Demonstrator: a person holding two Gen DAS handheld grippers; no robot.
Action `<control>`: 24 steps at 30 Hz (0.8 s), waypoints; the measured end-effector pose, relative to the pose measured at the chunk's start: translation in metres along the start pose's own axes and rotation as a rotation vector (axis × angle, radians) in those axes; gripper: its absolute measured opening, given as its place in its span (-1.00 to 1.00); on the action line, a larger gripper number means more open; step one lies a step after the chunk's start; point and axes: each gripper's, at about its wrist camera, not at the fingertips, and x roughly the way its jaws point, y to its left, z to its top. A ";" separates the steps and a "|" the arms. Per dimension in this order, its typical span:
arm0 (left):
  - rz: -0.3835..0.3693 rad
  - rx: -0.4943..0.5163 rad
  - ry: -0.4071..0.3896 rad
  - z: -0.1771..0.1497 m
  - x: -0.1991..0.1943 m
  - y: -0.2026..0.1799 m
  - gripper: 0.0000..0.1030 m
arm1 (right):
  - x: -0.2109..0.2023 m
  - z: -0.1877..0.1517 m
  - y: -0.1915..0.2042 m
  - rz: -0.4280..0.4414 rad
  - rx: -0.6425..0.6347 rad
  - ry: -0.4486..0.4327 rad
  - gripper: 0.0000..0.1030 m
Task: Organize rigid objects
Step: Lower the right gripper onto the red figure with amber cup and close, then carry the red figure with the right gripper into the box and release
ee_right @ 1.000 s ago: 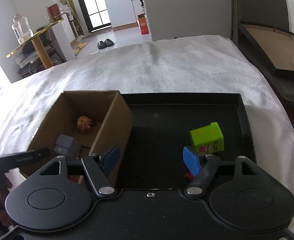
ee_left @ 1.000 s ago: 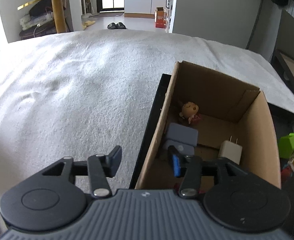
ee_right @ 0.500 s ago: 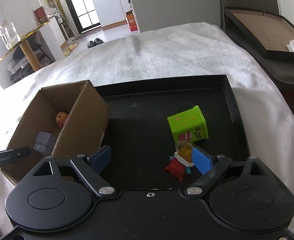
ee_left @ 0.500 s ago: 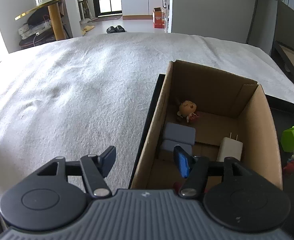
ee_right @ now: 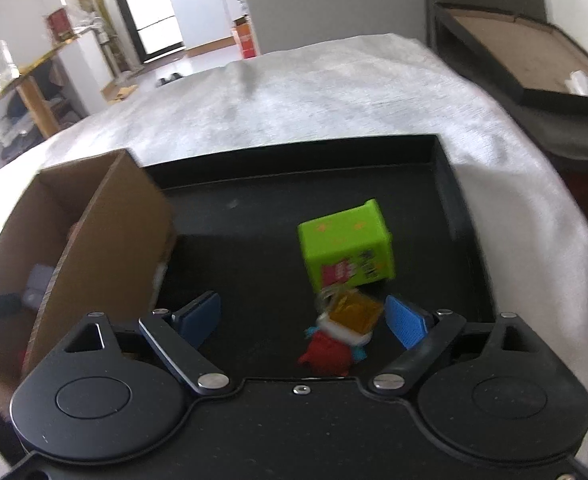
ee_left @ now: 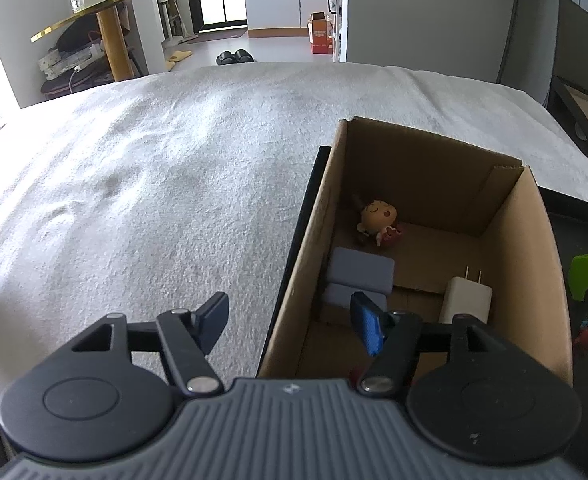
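A cardboard box (ee_left: 525,248) (ee_right: 106,240) stands in the left of a black tray (ee_right: 449,184). Inside it lie a small doll (ee_left: 377,220), a grey block (ee_left: 359,276) and a white plug charger (ee_left: 467,300). My left gripper (ee_left: 294,320) is open and empty, straddling the box's left wall. In the tray lie a green cube box (ee_right: 347,248) and a red and yellow toy figure (ee_right: 339,336). My right gripper (ee_right: 301,320) is open, its fingers on either side of the toy figure, not touching it.
The tray rests on a white cloth-covered surface (ee_left: 154,184). A dark framed board (ee_right: 533,60) lies off to the right. A round gold-edged side table (ee_left: 106,12) with a glass jar stands behind on the left.
My right gripper has moved right and forward over the tray, so the toy figure now sits between its open fingers. My left gripper has drawn back a little from the box.
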 end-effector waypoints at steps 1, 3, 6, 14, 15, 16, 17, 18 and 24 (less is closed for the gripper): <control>0.001 -0.002 0.001 0.000 0.001 0.000 0.28 | 0.001 0.001 -0.001 -0.013 -0.004 -0.003 0.73; 0.002 -0.003 0.004 0.000 0.002 0.000 0.28 | 0.004 0.003 -0.003 -0.045 -0.011 0.007 0.73; 0.002 -0.005 0.004 0.000 0.002 0.000 0.28 | 0.008 -0.001 -0.006 -0.056 0.001 0.041 0.71; 0.013 -0.003 0.006 -0.002 0.004 -0.001 0.28 | 0.010 -0.008 -0.006 0.008 0.010 0.111 -0.33; 0.013 -0.002 0.007 -0.002 0.004 -0.001 0.28 | 0.007 -0.007 -0.005 0.009 0.003 0.107 -0.33; 0.011 -0.002 0.008 -0.003 0.004 -0.001 0.28 | 0.003 -0.006 -0.004 0.013 -0.001 0.104 -0.33; 0.011 -0.003 0.008 -0.003 0.003 0.000 0.28 | 0.000 -0.005 -0.003 0.018 -0.003 0.099 -0.33; 0.011 -0.004 0.008 -0.003 0.003 0.000 0.28 | -0.004 -0.005 -0.002 0.021 -0.005 0.093 -0.33; 0.003 -0.014 0.004 -0.004 0.000 0.005 0.28 | -0.024 0.002 0.006 0.034 -0.013 0.057 -0.33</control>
